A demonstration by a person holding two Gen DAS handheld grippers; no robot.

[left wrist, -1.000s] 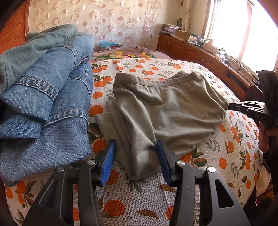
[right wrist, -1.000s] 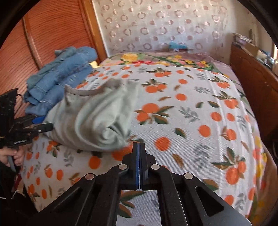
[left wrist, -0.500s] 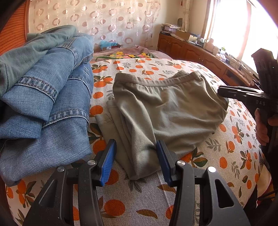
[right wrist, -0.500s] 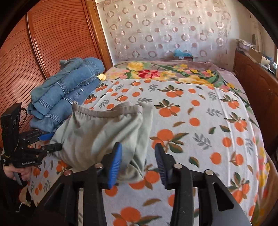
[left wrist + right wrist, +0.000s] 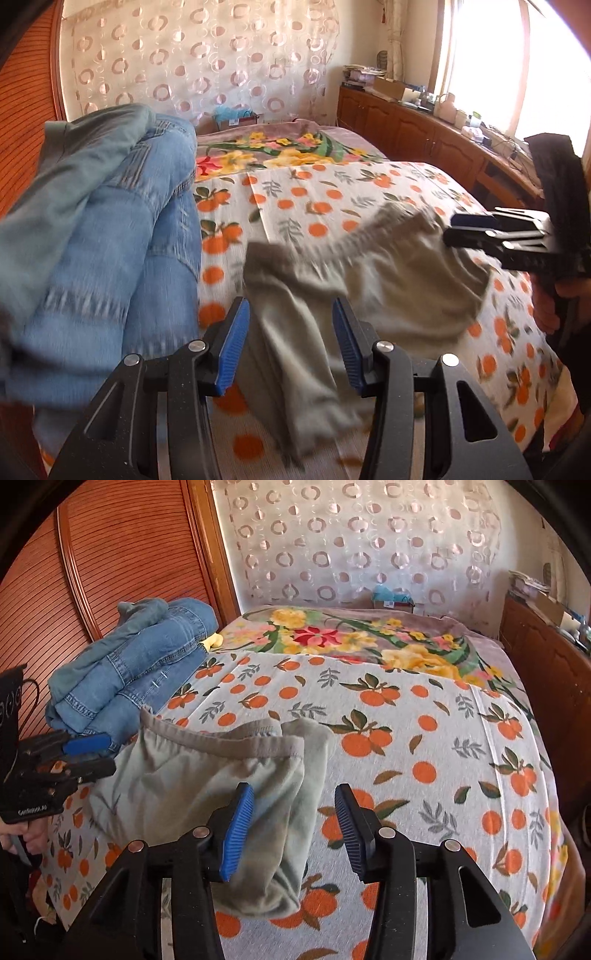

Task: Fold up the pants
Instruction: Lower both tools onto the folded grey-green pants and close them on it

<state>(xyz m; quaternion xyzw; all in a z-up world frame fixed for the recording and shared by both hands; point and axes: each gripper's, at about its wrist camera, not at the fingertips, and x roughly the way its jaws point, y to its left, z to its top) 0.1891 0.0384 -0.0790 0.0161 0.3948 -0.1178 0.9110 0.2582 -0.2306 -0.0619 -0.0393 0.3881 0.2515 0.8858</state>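
Grey-green pants (image 5: 388, 291) lie folded into a compact bundle on the orange-print bedspread (image 5: 314, 192), waistband toward the far side. The pants also show in the right wrist view (image 5: 207, 775). My left gripper (image 5: 290, 347) is open and empty, above the near left edge of the bundle. My right gripper (image 5: 293, 829) is open and empty, above the bundle's right edge. Each gripper shows in the other's view: the right one (image 5: 476, 232) over the pants' right end, the left one (image 5: 92, 757) at their left end.
A stack of folded blue jeans (image 5: 96, 258) lies on the bed just left of the pants, also in the right wrist view (image 5: 133, 664). A floral blanket (image 5: 351, 638) covers the far end. A wooden cabinet (image 5: 417, 136) runs along the right; a slatted wooden door (image 5: 110, 554) stands at the left.
My right gripper opened and rose back from the pants' edge, leaving the bundle lying on the bed. My left gripper, open throughout, has lifted and tilted up, blurring its view.
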